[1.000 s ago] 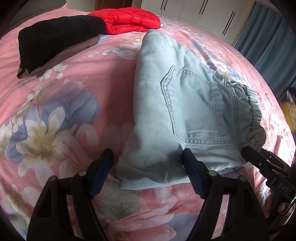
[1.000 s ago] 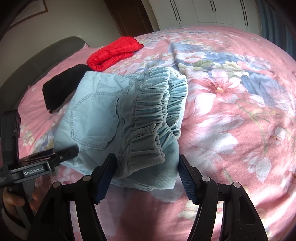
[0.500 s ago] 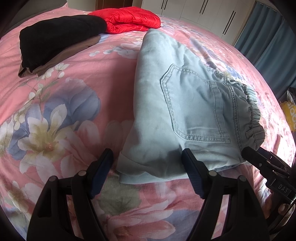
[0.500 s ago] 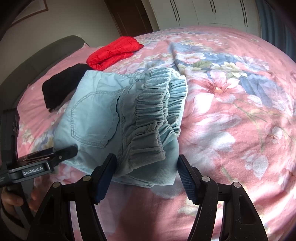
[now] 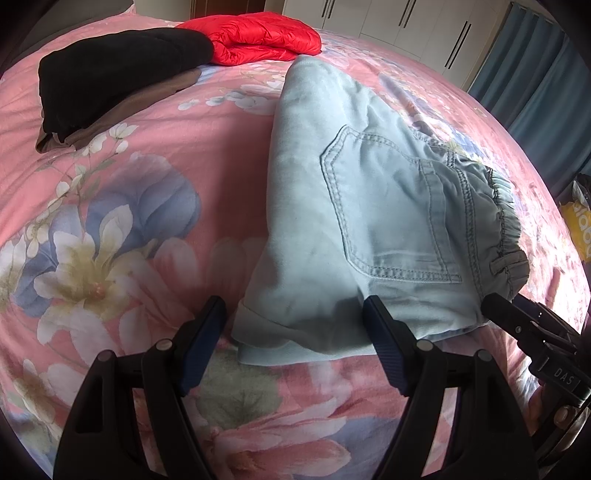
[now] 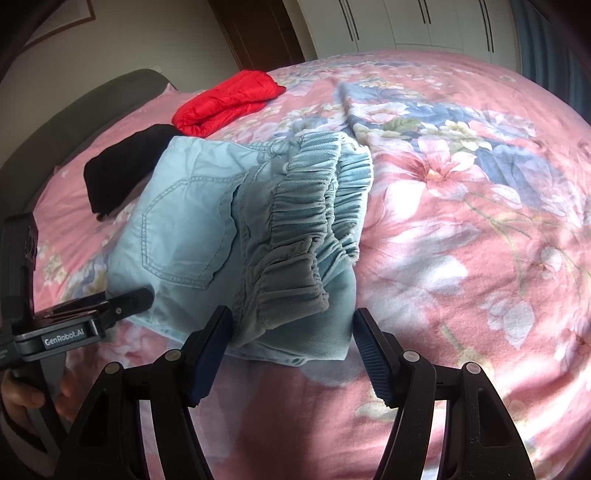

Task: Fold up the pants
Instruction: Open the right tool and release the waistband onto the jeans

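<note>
Light blue denim pants (image 5: 369, 206) lie folded into a thick bundle on the pink floral bedspread (image 5: 110, 221), back pocket up and elastic waistband at the right. They also show in the right wrist view (image 6: 229, 229), waistband toward me. My left gripper (image 5: 295, 347) is open and empty, its jaws either side of the bundle's near hem corner. My right gripper (image 6: 291, 350) is open and empty, its jaws just short of the waistband end. The left gripper's body (image 6: 74, 321) shows at the left of the right wrist view.
A folded red puffer jacket (image 5: 255, 37) and a folded black garment on a brown one (image 5: 118, 74) lie at the far side of the bed. White wardrobes (image 6: 406, 26) and blue curtains (image 5: 546, 74) stand beyond. A yellow bag (image 5: 578, 225) sits off the bed's right edge.
Both grippers have drawn back slightly from the bundle. The pants lie still and nothing was gripped.
</note>
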Available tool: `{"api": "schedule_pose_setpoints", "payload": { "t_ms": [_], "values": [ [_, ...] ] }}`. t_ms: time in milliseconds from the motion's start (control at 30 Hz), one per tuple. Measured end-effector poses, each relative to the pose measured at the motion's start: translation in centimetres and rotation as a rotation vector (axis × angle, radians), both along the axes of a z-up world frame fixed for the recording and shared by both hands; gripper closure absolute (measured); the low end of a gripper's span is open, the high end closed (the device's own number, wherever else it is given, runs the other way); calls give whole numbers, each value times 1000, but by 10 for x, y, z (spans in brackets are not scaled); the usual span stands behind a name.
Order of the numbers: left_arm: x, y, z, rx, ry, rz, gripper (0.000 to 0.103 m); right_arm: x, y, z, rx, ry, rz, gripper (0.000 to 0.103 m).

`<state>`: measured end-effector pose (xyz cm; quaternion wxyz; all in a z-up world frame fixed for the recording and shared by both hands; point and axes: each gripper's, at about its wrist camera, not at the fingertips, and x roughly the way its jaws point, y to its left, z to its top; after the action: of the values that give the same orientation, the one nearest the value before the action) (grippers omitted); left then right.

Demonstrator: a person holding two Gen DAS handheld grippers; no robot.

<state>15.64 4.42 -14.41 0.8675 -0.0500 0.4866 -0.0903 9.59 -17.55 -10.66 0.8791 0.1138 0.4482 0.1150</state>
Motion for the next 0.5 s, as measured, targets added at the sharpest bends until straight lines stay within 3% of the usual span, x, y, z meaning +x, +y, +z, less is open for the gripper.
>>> {"api": "schedule_pose_setpoints", "payload": {
  "t_ms": [500],
  "values": [
    [-20, -4, 15, 1, -12, -7, 27, -12, 8, 1, -37, 24, 9, 35]
  ]
}}
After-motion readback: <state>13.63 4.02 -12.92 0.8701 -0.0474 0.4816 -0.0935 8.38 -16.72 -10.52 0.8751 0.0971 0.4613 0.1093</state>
